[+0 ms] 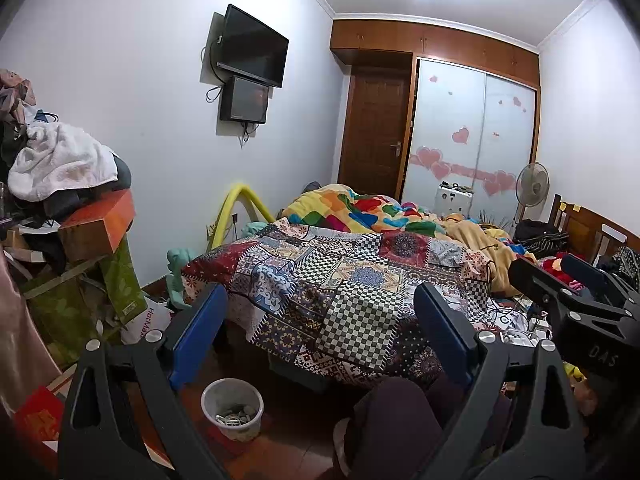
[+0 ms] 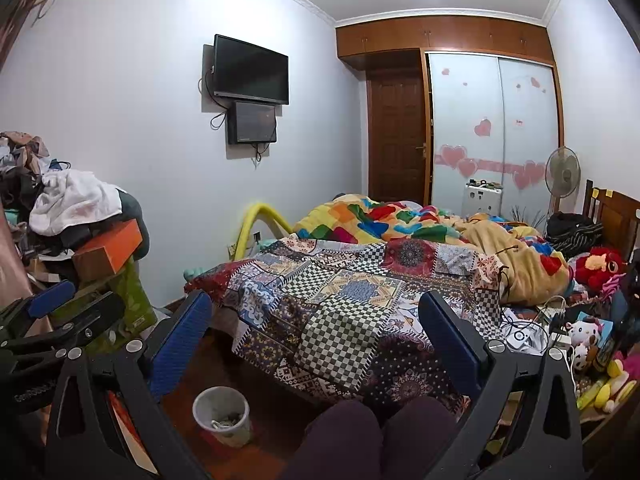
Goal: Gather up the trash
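Hovering side by side before the bed's [image 1: 360, 280] foot edge, the left gripper [image 1: 320, 336] and right gripper [image 2: 316, 340] hold fingers spread, empty; the white wastebasket [image 1: 232, 408] holding scraps stands on the floor below.

Bed [image 2: 360, 364]: covered by a patchwork spread [image 2: 340, 300]. On it lie a multicoloured quilt [image 2: 384, 220], a tan blanket [image 2: 520, 256], a red plush toy [image 2: 600, 268] and tangled cables [image 2: 528, 328] near the right edge. Floor [image 2: 280, 412]: dark red-brown; a white bin [image 2: 222, 416] stands on it beside the bed, holding scraps.
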`<action>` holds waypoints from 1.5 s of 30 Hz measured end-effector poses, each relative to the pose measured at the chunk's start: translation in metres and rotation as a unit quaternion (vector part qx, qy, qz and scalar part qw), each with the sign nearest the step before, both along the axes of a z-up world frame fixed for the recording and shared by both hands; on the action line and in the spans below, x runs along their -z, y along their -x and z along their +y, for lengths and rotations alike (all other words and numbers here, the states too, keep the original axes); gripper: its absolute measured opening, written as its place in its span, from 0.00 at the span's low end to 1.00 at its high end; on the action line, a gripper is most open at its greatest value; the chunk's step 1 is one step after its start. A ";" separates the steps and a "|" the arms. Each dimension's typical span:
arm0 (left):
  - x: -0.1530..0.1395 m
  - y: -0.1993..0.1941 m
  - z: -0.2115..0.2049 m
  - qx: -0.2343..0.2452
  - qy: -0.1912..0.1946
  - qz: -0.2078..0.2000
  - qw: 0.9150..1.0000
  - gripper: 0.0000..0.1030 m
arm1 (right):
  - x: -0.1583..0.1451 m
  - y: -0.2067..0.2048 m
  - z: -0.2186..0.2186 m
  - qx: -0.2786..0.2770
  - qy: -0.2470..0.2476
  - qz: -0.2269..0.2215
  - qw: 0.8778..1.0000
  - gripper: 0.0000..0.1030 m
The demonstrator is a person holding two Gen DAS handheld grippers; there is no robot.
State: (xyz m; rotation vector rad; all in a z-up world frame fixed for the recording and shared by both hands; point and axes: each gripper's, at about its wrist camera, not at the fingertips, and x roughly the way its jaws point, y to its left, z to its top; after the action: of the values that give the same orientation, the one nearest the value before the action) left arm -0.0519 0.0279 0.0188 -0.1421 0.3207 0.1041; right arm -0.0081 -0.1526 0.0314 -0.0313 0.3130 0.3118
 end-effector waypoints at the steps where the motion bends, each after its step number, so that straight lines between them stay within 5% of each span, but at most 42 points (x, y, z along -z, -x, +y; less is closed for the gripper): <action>1: 0.000 0.000 0.000 0.001 0.000 0.000 1.000 0.92 | 0.000 0.000 0.000 0.000 0.000 0.000 1.000 1.00; 45: 0.005 0.001 -0.008 -0.001 0.006 -0.002 1.000 0.92 | 0.000 -0.001 0.001 -0.002 0.002 0.008 1.000 1.00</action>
State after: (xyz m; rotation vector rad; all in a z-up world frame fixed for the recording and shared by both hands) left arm -0.0534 0.0204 0.0140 -0.1544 0.3164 0.1041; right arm -0.0074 -0.1514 0.0316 -0.0330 0.3293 0.3163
